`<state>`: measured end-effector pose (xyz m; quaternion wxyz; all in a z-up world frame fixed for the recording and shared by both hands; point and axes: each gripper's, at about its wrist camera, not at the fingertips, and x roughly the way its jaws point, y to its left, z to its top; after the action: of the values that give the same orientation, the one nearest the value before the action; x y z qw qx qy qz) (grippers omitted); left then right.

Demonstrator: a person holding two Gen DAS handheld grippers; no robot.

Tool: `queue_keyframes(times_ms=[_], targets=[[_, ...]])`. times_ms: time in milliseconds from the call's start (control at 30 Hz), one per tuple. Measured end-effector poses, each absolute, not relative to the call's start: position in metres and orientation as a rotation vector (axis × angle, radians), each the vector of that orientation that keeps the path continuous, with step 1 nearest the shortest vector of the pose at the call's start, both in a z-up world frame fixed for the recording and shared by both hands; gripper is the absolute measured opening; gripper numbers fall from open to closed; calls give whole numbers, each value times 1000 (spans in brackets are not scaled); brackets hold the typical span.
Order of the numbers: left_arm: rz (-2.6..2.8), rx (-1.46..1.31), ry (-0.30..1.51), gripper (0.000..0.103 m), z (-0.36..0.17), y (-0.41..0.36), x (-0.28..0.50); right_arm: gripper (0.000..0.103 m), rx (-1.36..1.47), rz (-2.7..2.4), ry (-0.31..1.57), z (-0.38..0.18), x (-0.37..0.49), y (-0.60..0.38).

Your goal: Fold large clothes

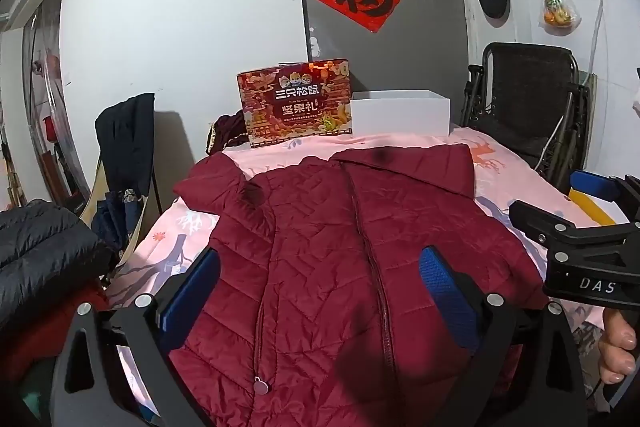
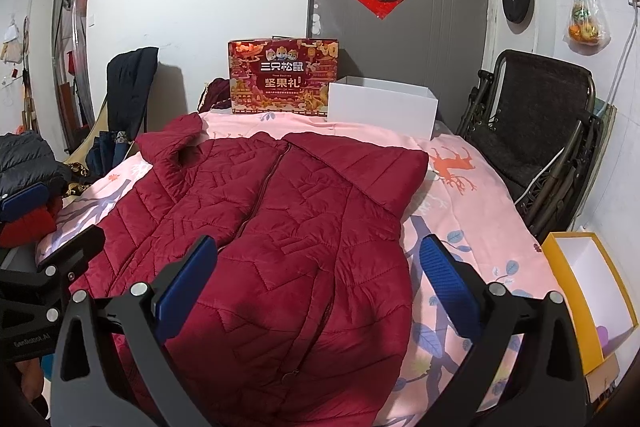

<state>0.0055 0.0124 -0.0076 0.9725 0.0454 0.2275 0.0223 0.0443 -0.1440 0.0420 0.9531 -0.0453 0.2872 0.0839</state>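
Note:
A dark red quilted jacket (image 1: pixel 328 247) (image 2: pixel 280 227) lies flat on a pink patterned sheet (image 1: pixel 496 183) (image 2: pixel 468 211), zipper up, with its right sleeve folded in across the chest. My left gripper (image 1: pixel 320 287) hovers open over the jacket's lower middle, blue pads wide apart and nothing between them. My right gripper (image 2: pixel 320 287) is open too, above the jacket's lower right edge, its right pad over the sheet. The right gripper's body (image 1: pixel 580 247) shows at the right of the left wrist view, with a hand (image 1: pixel 618 351) under it.
A red gift box (image 2: pixel 282 77) and an open white box (image 2: pixel 382 105) stand at the far end. A folded black chair (image 2: pixel 536 139) is right, a yellow box (image 2: pixel 588 291) at the near right. Dark clothes (image 2: pixel 24 163) pile up left.

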Motion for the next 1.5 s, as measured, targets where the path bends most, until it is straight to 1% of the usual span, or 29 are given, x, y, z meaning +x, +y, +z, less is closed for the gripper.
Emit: queue_keyframes(times_ms=[600,833,900,967,1200,1500], targets=[[57,119,489,100,-8,12,6,99,-81,166,583,42,45,-147],[50,99,446,100,-9,16,6,99,-97,157,611,40,47,-148],[51,102,454,100,-10,16,7,99,-111,153,646,39,47,-146],[49,88,462,100,-12,17,9,99,-94,155,613,39,46,-147],[52,93,510,100,-15,15,12,99,-97,149,589,38,46,-149],[53,91,522,100,-17,18,16,99,-85,144,642,37,47,-146]])
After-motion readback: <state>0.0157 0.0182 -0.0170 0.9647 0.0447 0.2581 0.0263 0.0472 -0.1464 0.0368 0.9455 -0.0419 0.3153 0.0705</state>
